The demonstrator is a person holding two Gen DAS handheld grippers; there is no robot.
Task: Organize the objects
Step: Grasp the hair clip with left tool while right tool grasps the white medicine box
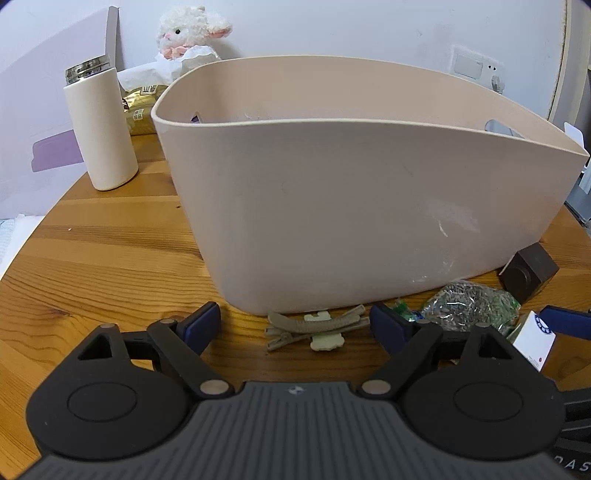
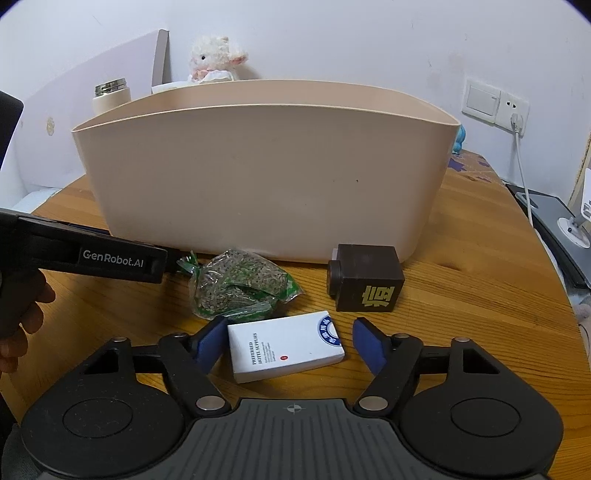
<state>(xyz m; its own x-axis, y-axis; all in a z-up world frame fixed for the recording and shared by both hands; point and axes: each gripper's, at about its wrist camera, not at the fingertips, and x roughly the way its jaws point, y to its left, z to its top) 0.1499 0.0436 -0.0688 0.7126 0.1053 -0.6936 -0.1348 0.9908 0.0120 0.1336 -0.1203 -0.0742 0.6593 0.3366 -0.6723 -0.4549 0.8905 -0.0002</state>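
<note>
A large beige plastic bin (image 1: 351,192) (image 2: 266,177) stands on the round wooden table (image 1: 110,258). In front of it lie a tan hair clip (image 1: 317,326), a clear bag of seeds (image 1: 469,304) (image 2: 240,286), a dark brown cube (image 1: 528,273) (image 2: 365,282) and a small white box (image 2: 284,345) (image 1: 533,339). My left gripper (image 1: 295,325) is open, its blue pads on either side of the hair clip. My right gripper (image 2: 288,345) is open around the white box, with the left pad close to the box's side.
A white flask (image 1: 101,127) with a steel lid, gold packets (image 1: 142,109) and a plush lamb (image 1: 192,31) stand behind the bin at the left. A wall socket with a cable (image 2: 515,122) is at the right. A hand (image 2: 22,314) holds the left gripper's body.
</note>
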